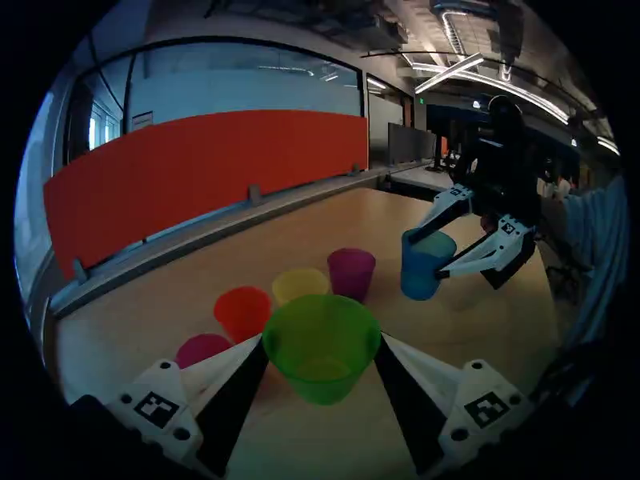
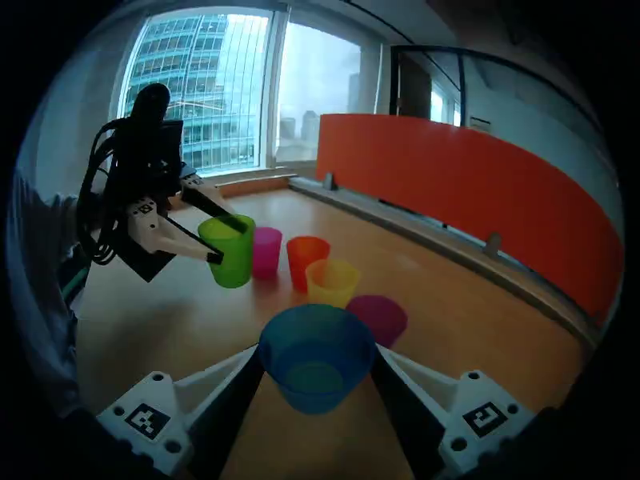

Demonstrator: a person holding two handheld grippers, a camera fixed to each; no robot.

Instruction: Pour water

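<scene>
I held the translucent green cup (image 1: 322, 348) upright and open-topped, pinched in the left gripper (image 1: 320, 342), while the translucent blue cup (image 2: 316, 364), likewise upright, sat gripped in the right gripper (image 2: 316, 352), the two cups well apart.

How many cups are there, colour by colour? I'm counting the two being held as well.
green cup: 1
blue cup: 1
orange cup: 1
yellow cup: 1
purple cup: 1
pink cup: 1
Total: 6 cups
</scene>
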